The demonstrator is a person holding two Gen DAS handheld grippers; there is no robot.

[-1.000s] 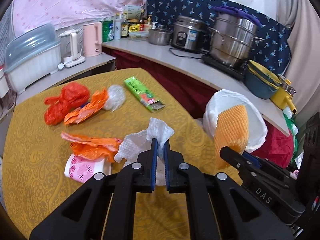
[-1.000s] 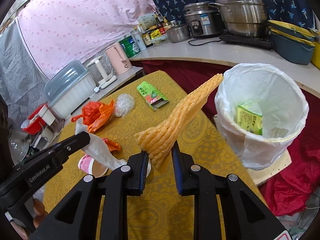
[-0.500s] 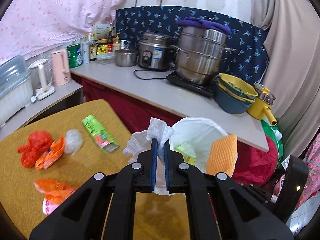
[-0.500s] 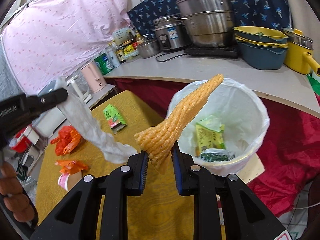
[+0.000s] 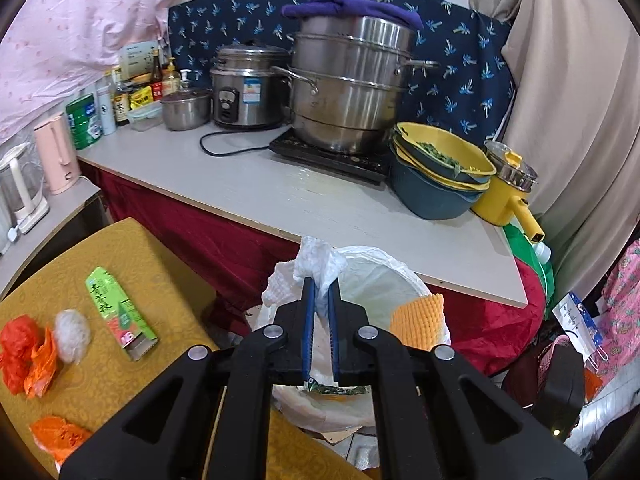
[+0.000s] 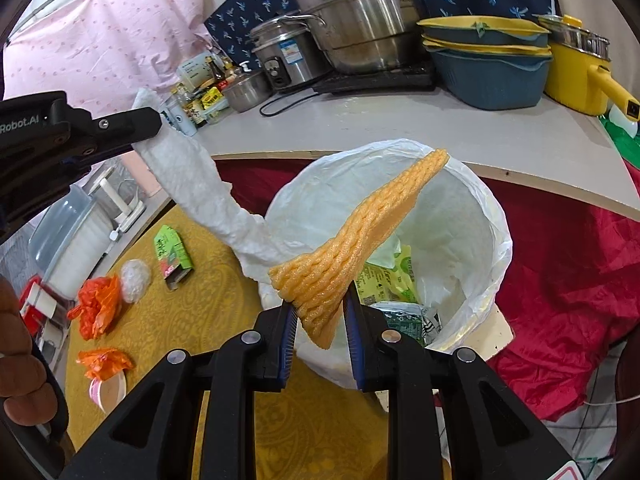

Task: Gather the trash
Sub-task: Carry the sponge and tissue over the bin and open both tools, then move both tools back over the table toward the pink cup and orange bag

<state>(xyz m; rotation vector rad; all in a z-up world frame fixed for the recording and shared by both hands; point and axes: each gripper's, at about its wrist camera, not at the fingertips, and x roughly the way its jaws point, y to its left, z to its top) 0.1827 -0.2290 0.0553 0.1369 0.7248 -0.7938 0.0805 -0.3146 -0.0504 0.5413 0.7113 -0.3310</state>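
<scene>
Several green wrappers (image 6: 394, 280) lie inside white-lined bin (image 6: 492, 216).

Your desk (image 5: 168, 280) and counter desk (image 5: 256, 184), with what lies on each.

On your yellow patterned desk: a green carton (image 5: 118, 312), a clear crumpled wrapper (image 5: 72, 334), a red bag (image 5: 18, 344), two orange wrappers (image 5: 42, 364) (image 5: 60, 438) and a pink cup (image 6: 108, 390). On the grey counter desk you have a stacked steel steamer (image 5: 352, 92) on a black hob, a rice cooker (image 5: 248, 88), a small steel pot (image 5: 186, 110), stacked blue-and-yellow basins (image 5: 438, 172), a yellow pot (image 5: 508, 188) and bottles (image 5: 132, 92).
</scene>
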